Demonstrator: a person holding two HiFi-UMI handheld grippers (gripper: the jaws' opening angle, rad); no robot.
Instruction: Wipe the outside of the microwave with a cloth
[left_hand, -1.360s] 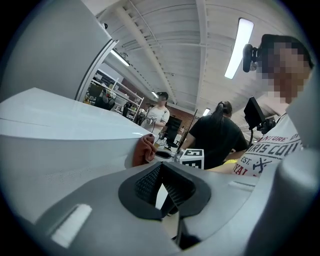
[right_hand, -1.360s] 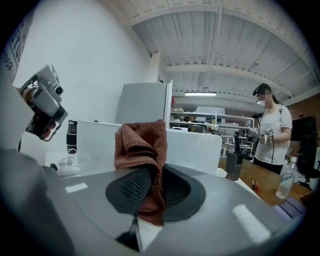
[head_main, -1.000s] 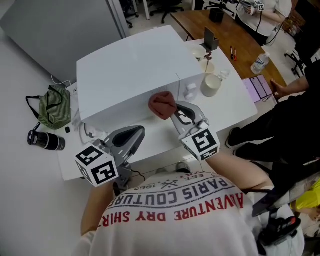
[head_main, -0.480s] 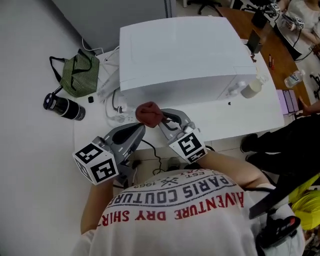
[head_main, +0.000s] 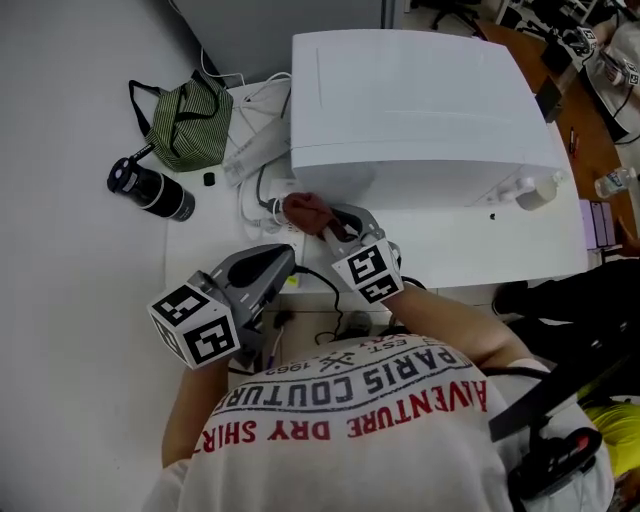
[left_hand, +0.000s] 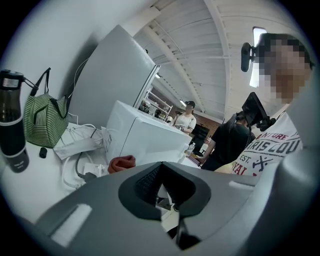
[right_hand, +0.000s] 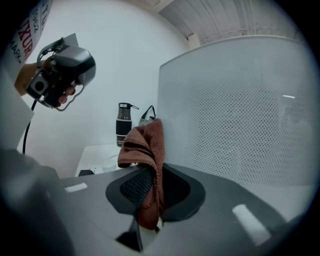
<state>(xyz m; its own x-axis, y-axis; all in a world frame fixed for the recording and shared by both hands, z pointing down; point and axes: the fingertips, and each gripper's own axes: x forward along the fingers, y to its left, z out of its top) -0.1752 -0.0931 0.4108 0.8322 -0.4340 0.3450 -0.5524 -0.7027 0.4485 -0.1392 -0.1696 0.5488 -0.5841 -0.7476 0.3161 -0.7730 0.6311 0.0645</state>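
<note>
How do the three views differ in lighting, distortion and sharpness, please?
Head view: even light, soft shadows, sharp, with the white microwave nearly washed out. Left gripper view: strong fisheye bending, dark corners, near foreground blurred. Right gripper view: the same fisheye and dark corners, with the cloth in focus.

The right gripper reaches forward from a bent right forearm, its marker cube turned up toward the head camera. In its own view the right gripper has both jaws pressed together on a fold of the cloth, which stands up between them. The left gripper is held lower and nearer the body, pointing forward and to the right. Seen in its own view, the left gripper has its jaws together with nothing between them.
</note>
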